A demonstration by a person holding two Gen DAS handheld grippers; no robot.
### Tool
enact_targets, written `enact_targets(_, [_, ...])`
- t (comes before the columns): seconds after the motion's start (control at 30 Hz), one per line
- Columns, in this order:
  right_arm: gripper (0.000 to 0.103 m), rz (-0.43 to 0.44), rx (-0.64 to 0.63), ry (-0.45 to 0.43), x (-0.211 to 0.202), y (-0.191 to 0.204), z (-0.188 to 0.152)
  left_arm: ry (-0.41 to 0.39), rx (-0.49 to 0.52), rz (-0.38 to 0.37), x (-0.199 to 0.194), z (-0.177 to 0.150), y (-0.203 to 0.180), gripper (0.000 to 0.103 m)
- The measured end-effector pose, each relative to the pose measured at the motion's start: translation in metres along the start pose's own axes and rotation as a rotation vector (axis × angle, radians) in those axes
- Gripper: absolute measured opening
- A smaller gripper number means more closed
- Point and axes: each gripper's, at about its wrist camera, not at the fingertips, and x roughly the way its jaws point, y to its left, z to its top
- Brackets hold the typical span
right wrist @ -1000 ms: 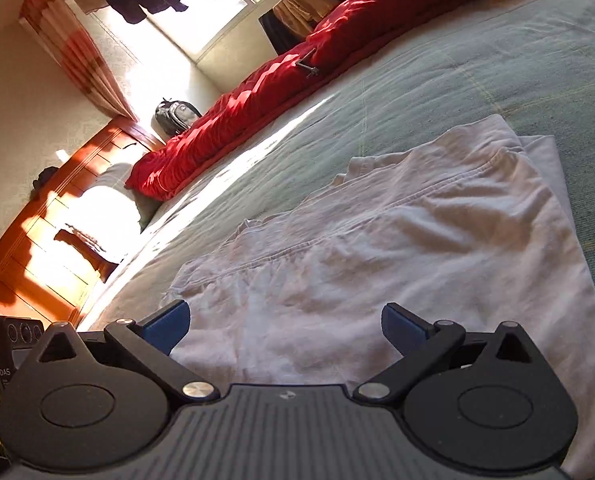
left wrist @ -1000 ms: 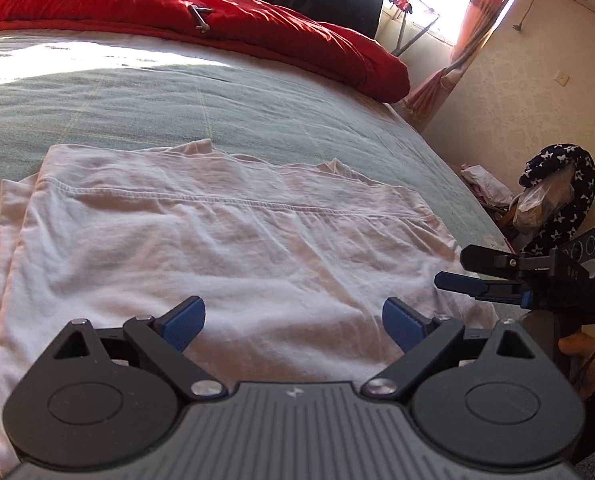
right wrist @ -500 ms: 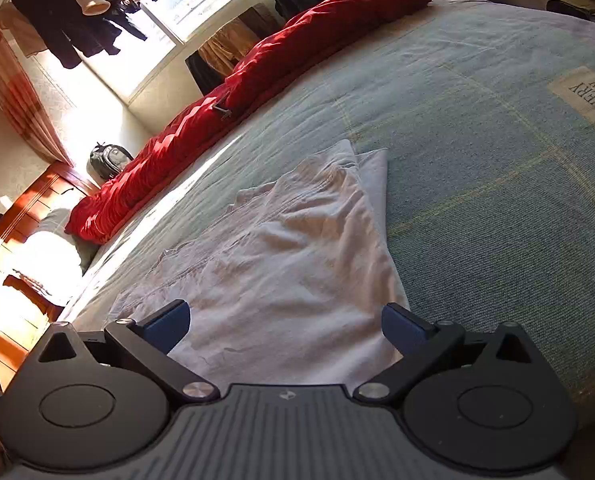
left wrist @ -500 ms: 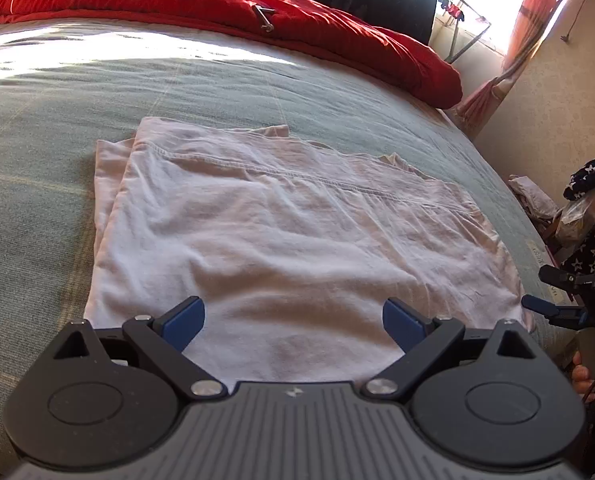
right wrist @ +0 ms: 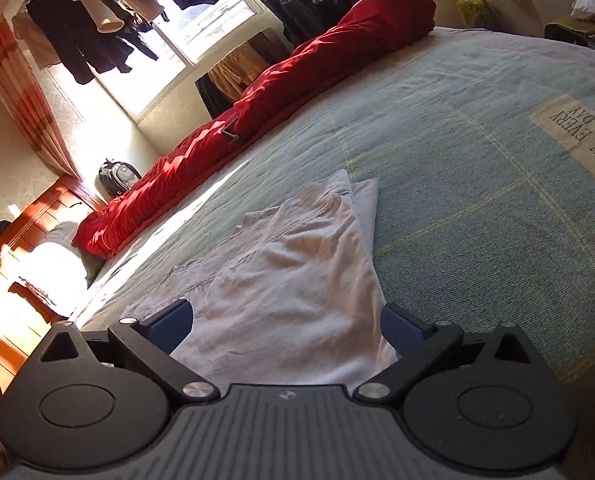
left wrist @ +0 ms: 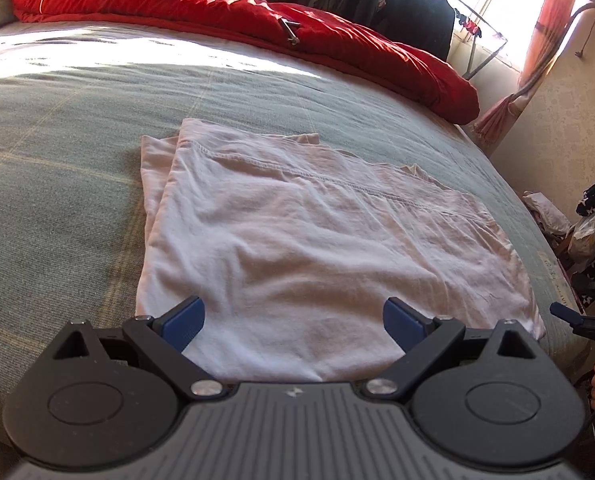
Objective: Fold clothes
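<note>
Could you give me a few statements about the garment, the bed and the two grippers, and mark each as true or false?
1. The pale pink garment lies flat on the grey-green bedspread. True.
2. The left gripper is shut on the garment. False: its fingers are spread wide and hold nothing.
3. A red duvet is bunched along the far side of the bed. True.
4. The right gripper holds a corner of the cloth lifted. False: it is open and the cloth lies on the bed.
5. The garment is rolled into a ball. False: it is spread out in flat layers.
</note>
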Motion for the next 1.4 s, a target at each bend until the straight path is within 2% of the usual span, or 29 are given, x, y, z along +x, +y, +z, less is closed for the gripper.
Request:
enact_targets(0.07, [0.102,-0.021,0.018,0.016,0.003,-0.003,-0.003,0.024,-0.025,0.009,0.002,-0.005,0.007,0.096])
enact_targets(0.17, [0.102,-0.061,0.016,0.04,0.006,-0.004,-0.01,0.005,-0.013,0.001,-0.007,-0.004,0.006,0.096])
enact_targets(0.4, [0.103,-0.038,-0.039,0.042,0.017,0.017,-0.002,-0.053,0.022,-0.004,-0.011,0.02,0.001,0.096])
enact_targets(0.6, [0.103,-0.078,-0.206,0.067,0.051,0.054,0.008,-0.018,0.156,0.104,0.021,0.037,-0.019,0.096])
enact_targets(0.77, [0.103,-0.204,-0.368,0.112,0.091,0.071,-0.004,0.025,0.162,0.148,0.041,0.03,-0.02,0.096])
enact_targets(0.83, [0.103,-0.23,-0.392,0.139,0.102,0.069,-0.012,0.022,0.178,0.163,0.044,0.025,-0.021,0.096])
enact_targets(1.03, [0.103,-0.262,-0.474,0.14,0.106,0.071,-0.027,0.015,0.169,0.154,0.044,0.022,-0.02,0.1])
enact_targets(1.4, [0.103,-0.287,-0.478,0.152,0.11,0.072,-0.029,0.0,0.154,0.118,0.047,0.019,-0.015,0.102])
